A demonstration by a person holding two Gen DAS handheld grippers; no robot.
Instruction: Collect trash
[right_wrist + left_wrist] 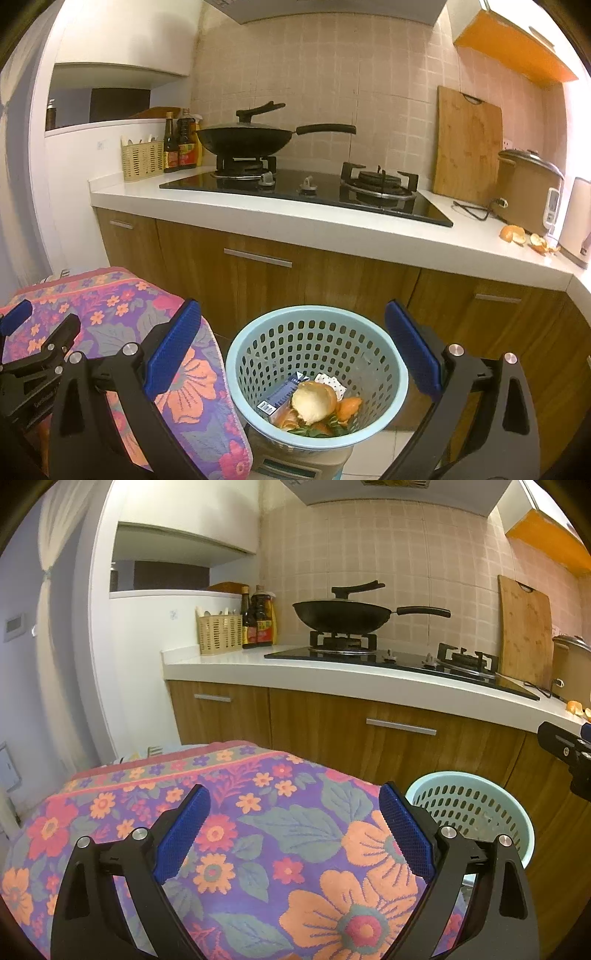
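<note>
Left gripper (293,834) hangs over the floral cloth (258,830), blue pads (183,834) spread wide apart, nothing between them; released, empty. It points level toward the cabinet fronts (332,720) below the white counter (295,675). In the right wrist view this same gripper shows at the far left edge, black frame and one blue pad above the cloth. To its right stands the pale blue perforated basket (317,373), just beside the cloth's edge and in front of the cabinets, seated on some boxy object that is only partly seen. Right gripper (291,350) hovers directly above the basket's mouth, tilted down toward it, jaws wide open on either side of the rim, holding nothing. Inside the basket lie collected scraps: a large curl of orange peel (314,400) with its white pith up, smaller orange pieces beside it, a dark blue packet (282,393), a white dotted wrapper (330,380), some green leaves at the bottom. On the counter, going left to right: a woven utensil holder (142,160), sauce bottles (181,146), a lidded black wok (247,138) on the left burner of the hob, a bare right burner, a wooden cutting board (467,147) leaning on the tiled wall, a rice cooker (528,192). More orange peels (513,234) lie on the counter in front of the cooker, well apart from the basket, still uncollected. In the left wrist view part of the right gripper's black frame shows at the right edge, above the basket.
</note>
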